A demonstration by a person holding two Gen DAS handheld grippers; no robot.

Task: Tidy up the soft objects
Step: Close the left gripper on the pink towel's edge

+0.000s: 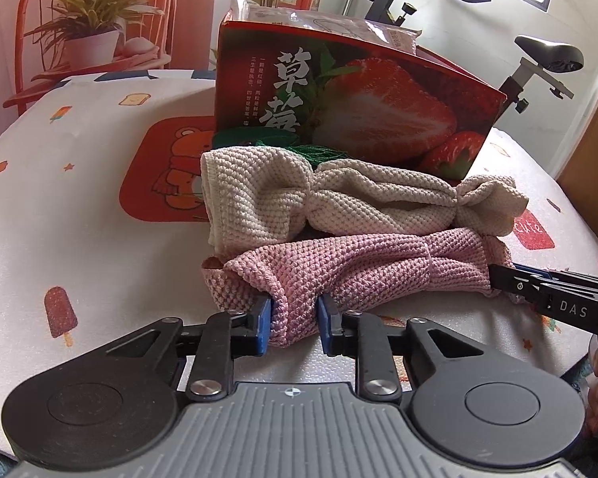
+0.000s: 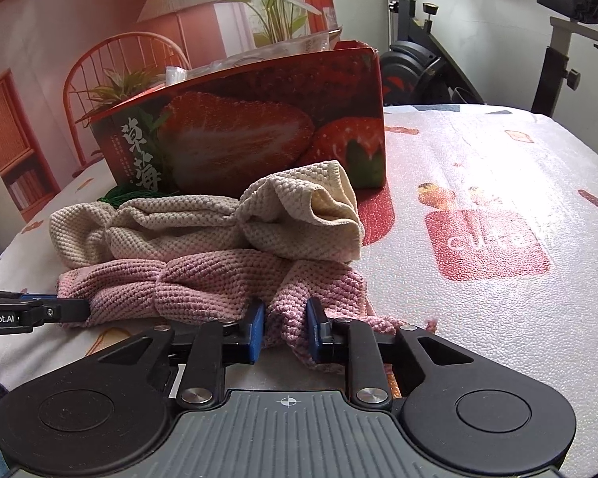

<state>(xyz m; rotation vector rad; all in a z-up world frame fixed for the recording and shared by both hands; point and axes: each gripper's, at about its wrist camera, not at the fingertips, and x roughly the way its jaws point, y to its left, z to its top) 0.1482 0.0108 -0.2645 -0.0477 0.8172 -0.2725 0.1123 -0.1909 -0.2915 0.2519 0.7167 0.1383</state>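
Observation:
A pink knitted cloth point(image 1: 358, 267) lies bunched on the table, with a beige knitted cloth point(image 1: 339, 195) just behind it. My left gripper point(image 1: 294, 320) is shut on the pink cloth's left end, blue pads pressing a fold. My right gripper point(image 2: 285, 324) is shut on the pink cloth point(image 2: 219, 279) at its right end; its fingers point(image 1: 538, 290) also show at the right edge of the left wrist view. The left gripper's fingers point(image 2: 40, 312) enter the right wrist view from the left. The beige cloth point(image 2: 219, 219) rests against the strawberry box.
A red strawberry-printed box point(image 1: 358, 107) stands behind the cloths with plastic packets sticking out. Green netting point(image 1: 299, 147) lies at its foot. The table point(image 1: 79, 239) wears a white cartoon-print cover. An exercise bike point(image 2: 558, 40) stands beyond the table's far right.

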